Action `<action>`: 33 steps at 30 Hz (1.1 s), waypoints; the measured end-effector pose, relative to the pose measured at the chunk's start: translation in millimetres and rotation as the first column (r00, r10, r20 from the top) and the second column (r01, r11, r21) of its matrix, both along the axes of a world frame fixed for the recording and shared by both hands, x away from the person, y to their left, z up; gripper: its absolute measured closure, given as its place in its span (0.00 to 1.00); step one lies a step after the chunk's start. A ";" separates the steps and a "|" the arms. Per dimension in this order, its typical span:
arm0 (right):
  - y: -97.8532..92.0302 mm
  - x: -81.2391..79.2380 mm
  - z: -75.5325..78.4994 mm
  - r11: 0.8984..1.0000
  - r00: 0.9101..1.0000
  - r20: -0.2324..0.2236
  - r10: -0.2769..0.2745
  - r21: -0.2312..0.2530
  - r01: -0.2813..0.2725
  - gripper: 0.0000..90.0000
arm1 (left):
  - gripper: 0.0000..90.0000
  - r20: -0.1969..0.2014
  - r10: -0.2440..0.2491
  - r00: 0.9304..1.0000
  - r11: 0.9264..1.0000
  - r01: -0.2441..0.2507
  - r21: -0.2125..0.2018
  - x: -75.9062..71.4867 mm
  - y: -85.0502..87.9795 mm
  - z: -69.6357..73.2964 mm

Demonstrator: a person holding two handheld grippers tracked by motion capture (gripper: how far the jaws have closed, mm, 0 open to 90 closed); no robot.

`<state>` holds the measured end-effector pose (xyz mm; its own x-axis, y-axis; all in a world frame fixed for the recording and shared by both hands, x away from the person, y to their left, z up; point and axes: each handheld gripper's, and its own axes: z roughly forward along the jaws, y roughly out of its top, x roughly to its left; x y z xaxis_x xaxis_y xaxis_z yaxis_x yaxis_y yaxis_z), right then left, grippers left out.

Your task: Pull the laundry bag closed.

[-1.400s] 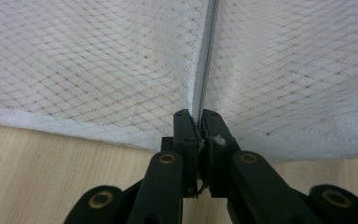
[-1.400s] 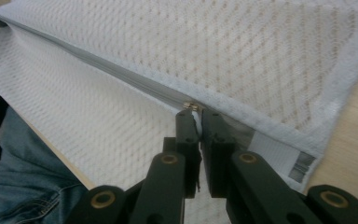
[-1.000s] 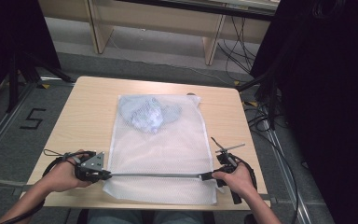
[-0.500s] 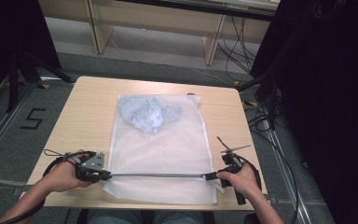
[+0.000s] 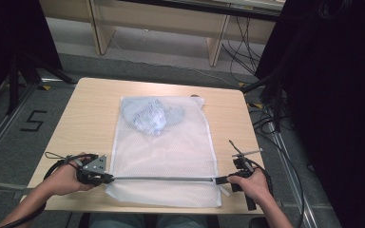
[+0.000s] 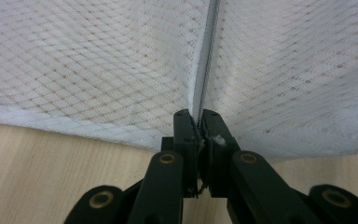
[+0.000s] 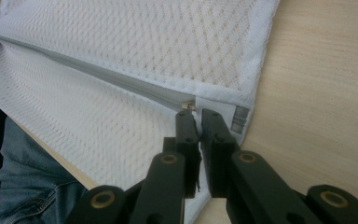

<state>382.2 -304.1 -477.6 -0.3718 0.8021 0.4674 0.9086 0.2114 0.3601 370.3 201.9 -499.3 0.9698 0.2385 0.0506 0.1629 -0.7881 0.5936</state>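
A white mesh laundry bag (image 5: 164, 152) lies flat on the wooden table (image 5: 90, 109), with a crumpled blue garment (image 5: 149, 115) inside its far end. A grey zipper (image 5: 161, 178) runs across the bag near the front edge. My left gripper (image 5: 108, 179) is shut on the zipper's left end, and the jaws pinch the bag's hem (image 6: 199, 116) where the zipper (image 6: 207, 56) starts. My right gripper (image 5: 220, 180) is shut at the zipper's right end. Its jaws (image 7: 197, 116) close on the small metal zipper pull (image 7: 188, 107) at the bag's corner.
Bare table lies left and right of the bag, and the bag's near hem sits close to the front edge. The person's jeans (image 7: 23, 186) show below that edge. Cables (image 5: 271, 123) trail on the floor at the right, and wooden shelf legs (image 5: 216, 45) stand behind the table.
The right hand has shifted slightly to the right and toward the near edge with the zipper pull. The left gripper and the bag have stayed put.
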 end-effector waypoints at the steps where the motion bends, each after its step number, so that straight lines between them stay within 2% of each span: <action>1: -0.4 0.3 -0.2 1.000 1.000 -0.006 0.008 0.008 -0.008 0.97 | 0.95 0.004 0.003 1.000 1.000 -0.003 -0.002 -0.3 -0.1 -0.2; 2: -0.2 0.1 0.9 1.000 1.000 -0.023 0.006 -0.003 -0.006 0.97 | 0.95 0.004 0.003 1.000 1.000 -0.003 -0.002 -0.3 -0.3 -0.2; 3: 1.0 -0.7 2.5 1.000 0.999 -0.050 -0.021 -0.019 0.021 0.97 | 0.95 0.004 0.004 1.000 1.000 -0.004 -0.001 -0.3 -0.4 -0.2; 5: 1.5 -0.5 2.3 0.999 0.999 -0.053 -0.015 -0.033 0.013 0.97 | 0.95 0.005 0.003 1.000 1.000 -0.003 0.000 -0.3 -0.5 -0.1; 6: 3.3 -0.6 2.8 0.999 0.997 -0.061 -0.035 -0.044 0.032 0.97 | 0.95 0.005 0.004 1.000 1.000 -0.004 -0.001 -0.4 -0.5 -0.2; 8: 3.3 -0.5 2.3 0.999 0.998 -0.057 -0.025 -0.048 0.023 0.96 | 0.95 0.006 0.003 1.000 1.000 -0.003 0.000 -0.3 -0.5 -0.2; 9: 7.3 -1.7 4.0 0.998 0.997 -0.074 -0.036 -0.056 0.032 0.96 | 0.95 0.010 0.001 1.000 1.000 -0.001 0.006 -0.2 -0.7 0.0; 10: 5.8 0.4 1.0 0.998 1.000 -0.008 0.008 -0.057 -0.009 0.96 | 0.95 0.014 0.004 1.000 1.000 -0.004 0.004 -0.4 -1.4 -0.3; 13: 9.5 0.9 2.6 0.997 1.000 -0.001 0.029 -0.072 -0.029 0.96 | 0.94 0.008 -0.002 1.000 1.000 0.001 0.009 0.5 -1.2 0.0; 14: 10.9 0.9 3.7 0.996 0.999 0.006 0.031 -0.082 -0.031 0.96 | 0.94 0.020 0.002 1.000 1.000 -0.002 0.012 0.6 -0.8 -0.1; 19: 18.9 1.9 6.2 0.997 1.000 0.027 0.016 -0.076 -0.014 0.94 | 0.94 0.024 0.004 1.000 1.000 -0.004 0.015 0.3 -0.2 0.1; 22: 20.7 2.4 6.6 0.997 0.999 0.026 0.027 -0.074 -0.025 0.93 | 0.94 0.017 -0.002 1.000 1.000 0.001 0.019 0.6 -0.5 0.3; 23: 23.5 2.1 7.1 0.997 0.999 0.026 0.020 -0.071 -0.018 0.90 | 0.94 0.028 0.006 1.000 1.000 -0.006 0.017 -0.1 -0.4 0.1; 26: 24.0 2.1 7.1 0.998 0.999 0.030 0.029 -0.065 -0.027 0.89 | 0.93 0.024 0.007 1.000 1.000 -0.007 0.015 -0.1 -0.3 -0.1; 28: 25.9 1.1 8.3 0.998 0.998 0.049 0.038 -0.048 -0.036 0.84 | 0.91 0.019 0.010 1.000 1.000 -0.010 0.012 -0.5 -0.4 -0.3; 31: 30.3 -0.3 13.5 0.997 0.992 0.103 0.073 0.025 -0.076 0.78 | 0.88 0.017 0.014 1.000 1.000 -0.014 0.008 -1.1 -0.4 -0.1; 33: 32.8 -0.5 17.5 0.992 0.983 0.159 0.094 0.065 -0.105 0.75 | 0.85 0.009 0.021 1.000 1.000 -0.021 -0.005 -2.3 -0.2 1.1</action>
<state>381.7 -271.2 -460.1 -0.5207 0.7236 0.4531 0.8161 0.2659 0.5131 368.0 201.7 -498.1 0.9642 0.2588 0.0576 0.1740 -0.7816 0.5990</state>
